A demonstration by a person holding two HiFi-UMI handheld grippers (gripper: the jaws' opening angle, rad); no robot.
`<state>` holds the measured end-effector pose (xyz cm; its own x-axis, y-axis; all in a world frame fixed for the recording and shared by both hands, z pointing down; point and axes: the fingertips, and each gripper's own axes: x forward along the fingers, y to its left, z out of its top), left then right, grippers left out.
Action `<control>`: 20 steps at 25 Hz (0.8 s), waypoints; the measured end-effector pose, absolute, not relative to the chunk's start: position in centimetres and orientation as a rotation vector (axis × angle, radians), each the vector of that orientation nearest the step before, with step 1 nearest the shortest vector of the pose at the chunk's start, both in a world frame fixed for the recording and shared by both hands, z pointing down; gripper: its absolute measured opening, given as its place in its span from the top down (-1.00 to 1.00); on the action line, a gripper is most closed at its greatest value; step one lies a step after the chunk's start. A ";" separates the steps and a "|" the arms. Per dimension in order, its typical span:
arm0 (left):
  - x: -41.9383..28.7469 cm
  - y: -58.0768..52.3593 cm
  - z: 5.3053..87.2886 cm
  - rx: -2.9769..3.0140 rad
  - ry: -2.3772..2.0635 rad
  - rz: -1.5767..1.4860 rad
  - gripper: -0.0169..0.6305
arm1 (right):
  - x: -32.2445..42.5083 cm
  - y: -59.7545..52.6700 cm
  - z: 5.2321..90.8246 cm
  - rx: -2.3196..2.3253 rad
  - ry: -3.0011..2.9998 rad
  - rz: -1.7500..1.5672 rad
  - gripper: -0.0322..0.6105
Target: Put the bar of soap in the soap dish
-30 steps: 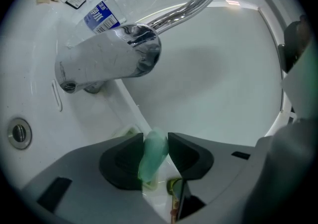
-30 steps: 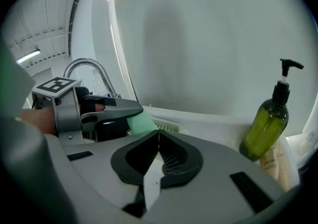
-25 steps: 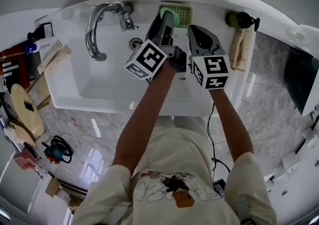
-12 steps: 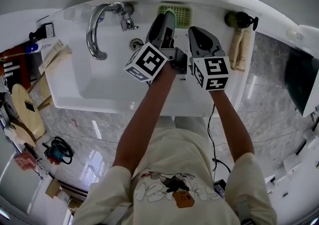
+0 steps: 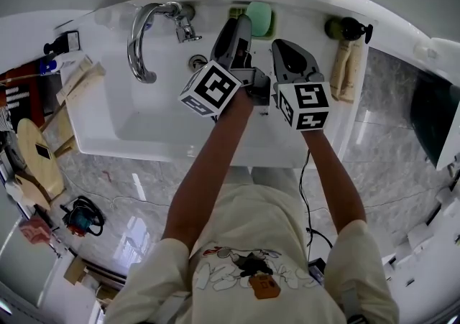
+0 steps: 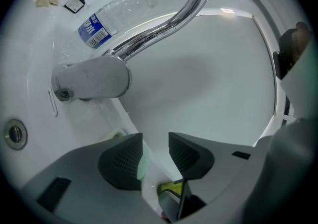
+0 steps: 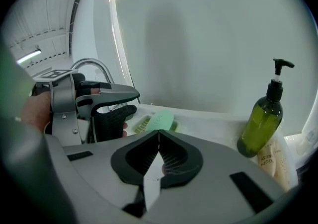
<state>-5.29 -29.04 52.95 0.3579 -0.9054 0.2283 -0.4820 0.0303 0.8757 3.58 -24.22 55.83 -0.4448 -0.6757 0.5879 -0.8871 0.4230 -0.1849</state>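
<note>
1. The bar of soap (image 5: 259, 19) is lying in the green soap dish (image 5: 238, 12). The dish is sitting on the far rim of the white sink (image 5: 108, 125), about in the middle.
2. The left tool (image 5: 236, 26) is hanging just on the near side of the dish and pointing at it. Its jaws are standing apart with nothing between them. Only the white sink is showing in the gap.
3. The left tool is covering the near left part of the dish in the head view.
4. The right tool (image 5: 282, 42) is hovering just to the right of the left tool. Its jaws are pressing together and gripping nothing.
5. In the right gripper view, the pale green soap is resting on the dish's slats, just past the tips of the left tool.
6. A shiny faucet (image 5: 140, 42) is bending over the basin, to the left of the dish.
7. A green pump bottle (image 5: 350, 28) is standing on the rim to the right of the dish. A beige tube (image 5: 350, 71) is lying just on its near side.
8. A clear plastic bottle (image 6: 107, 19) is lying on the rim beyond the faucet.
</note>
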 end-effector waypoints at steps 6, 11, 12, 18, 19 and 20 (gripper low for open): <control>-5.6 -28.9 53.0 1.605 -1.276 -0.526 0.48 | 3.5 -24.5 55.6 1.334 -2.259 0.664 0.88; -5.5 -28.6 52.7 1.608 -1.277 -0.516 0.48 | 3.7 -24.5 55.1 1.341 -2.264 0.653 0.88; -5.5 -28.6 52.6 1.608 -1.280 -0.512 0.48 | 3.7 -24.5 55.0 1.342 -2.266 0.651 0.88; -5.1 -27.7 52.8 1.616 -1.279 -0.421 0.61 | 3.8 -24.3 54.2 1.349 -2.273 0.636 0.88; -5.1 -27.6 52.5 1.625 -1.286 -0.411 0.72 | 3.8 -24.2 54.1 1.348 -2.275 0.634 0.88; -5.0 -27.4 52.3 1.635 -1.291 -0.405 0.79 | 3.8 -24.2 54.0 1.348 -2.276 0.631 0.88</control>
